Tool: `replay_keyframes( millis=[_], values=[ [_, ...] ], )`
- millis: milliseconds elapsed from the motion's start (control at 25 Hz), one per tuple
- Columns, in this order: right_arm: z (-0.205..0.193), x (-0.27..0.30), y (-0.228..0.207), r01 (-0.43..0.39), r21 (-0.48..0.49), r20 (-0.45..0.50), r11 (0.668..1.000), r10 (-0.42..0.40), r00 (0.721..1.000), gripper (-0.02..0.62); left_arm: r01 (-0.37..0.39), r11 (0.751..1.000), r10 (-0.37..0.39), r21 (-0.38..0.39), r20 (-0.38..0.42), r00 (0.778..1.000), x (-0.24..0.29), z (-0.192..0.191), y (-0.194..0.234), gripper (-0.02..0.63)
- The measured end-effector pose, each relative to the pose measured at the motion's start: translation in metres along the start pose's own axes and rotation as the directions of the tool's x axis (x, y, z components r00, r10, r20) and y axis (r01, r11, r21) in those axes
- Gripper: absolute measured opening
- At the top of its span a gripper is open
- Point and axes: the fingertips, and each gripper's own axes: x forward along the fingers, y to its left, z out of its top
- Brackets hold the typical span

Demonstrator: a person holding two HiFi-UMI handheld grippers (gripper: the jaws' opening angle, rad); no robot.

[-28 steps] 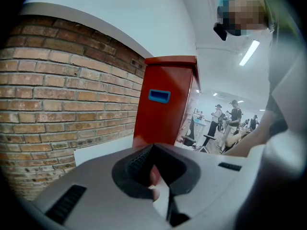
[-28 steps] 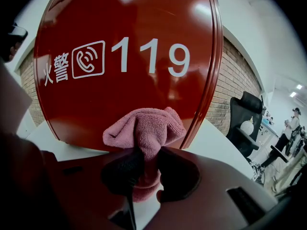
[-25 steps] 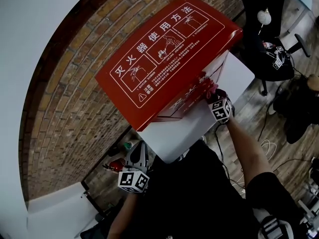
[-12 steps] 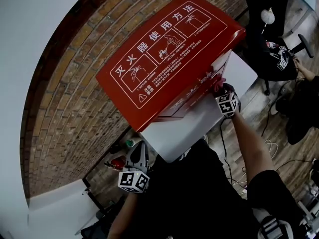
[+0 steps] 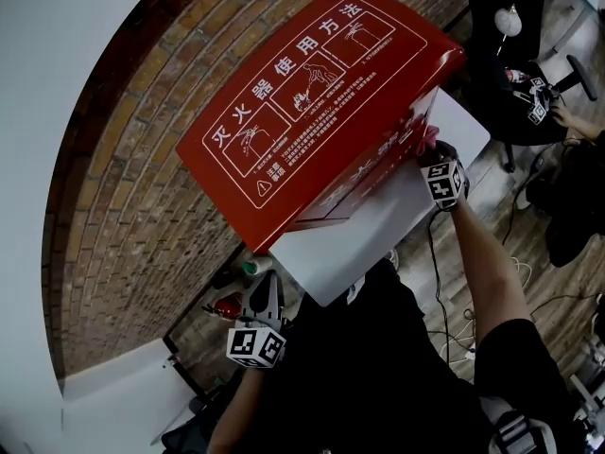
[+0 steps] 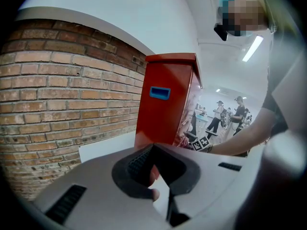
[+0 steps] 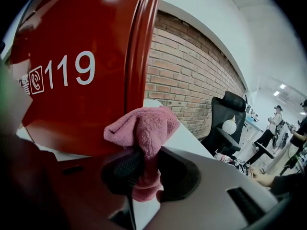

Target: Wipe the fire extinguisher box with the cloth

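Note:
The red fire extinguisher box (image 5: 312, 93) stands on a white platform (image 5: 378, 239) against the brick wall; white instruction drawings cover its top. My right gripper (image 5: 435, 159) is shut on a pink cloth (image 5: 428, 140) and presses it against the box's front face near the right-hand edge. In the right gripper view the cloth (image 7: 144, 128) bunches out of the gripper (image 7: 146, 169) next to the box's front (image 7: 72, 80) with "119" printed on it. My left gripper (image 5: 267, 296) hangs low beside the platform, shut with nothing in it (image 6: 154, 176), facing the box's side (image 6: 165, 99).
The brick wall (image 5: 123, 187) runs behind and left of the box. A black office chair (image 7: 225, 119) stands to the right, with cables on the wooden floor (image 5: 529, 282). Small items lie on the floor near the left gripper (image 5: 227, 305). People stand in the background (image 6: 218, 116).
My right gripper has slid the cloth rightward along the box's front face toward its right edge. The left gripper has hardly moved.

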Motion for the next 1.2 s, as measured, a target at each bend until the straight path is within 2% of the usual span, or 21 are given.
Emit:
replay_keyframes(
  millis=[120, 320, 680, 920, 1200],
  values=[
    [-0.006, -0.007, -0.009, 0.019, 0.06, 0.017, 0.998, -0.02, 1.0, 0.092, 0.013, 1.0, -0.013, 0.003, -0.016, 1.0, 0.003, -0.003, -0.002, 0.017],
    [-0.018, -0.05, -0.015, 0.012, 0.239, 0.06, 0.971, -0.027, 0.998, 0.091, 0.074, 0.997, -0.073, 0.015, -0.047, 0.996, 0.014, -0.008, -0.012, 0.017],
    [-0.004, -0.157, 0.008, -0.023, 0.351, 0.151, 0.936, -0.032, 0.988, 0.091, 0.234, 0.972, -0.233, 0.027, -0.052, 0.971, 0.036, -0.007, -0.039, 0.017],
    [0.031, -0.242, 0.057, -0.06, 0.38, 0.223, 0.923, -0.029, 0.974, 0.091, 0.353, 0.934, -0.352, 0.043, -0.032, 0.935, 0.025, -0.002, -0.048, 0.017],
    [0.066, -0.328, 0.141, -0.098, 0.344, 0.284, 0.934, -0.004, 0.959, 0.091, 0.474, 0.878, -0.475, 0.064, 0.002, 0.88, -0.015, 0.001, -0.047, 0.017]
  ],
)
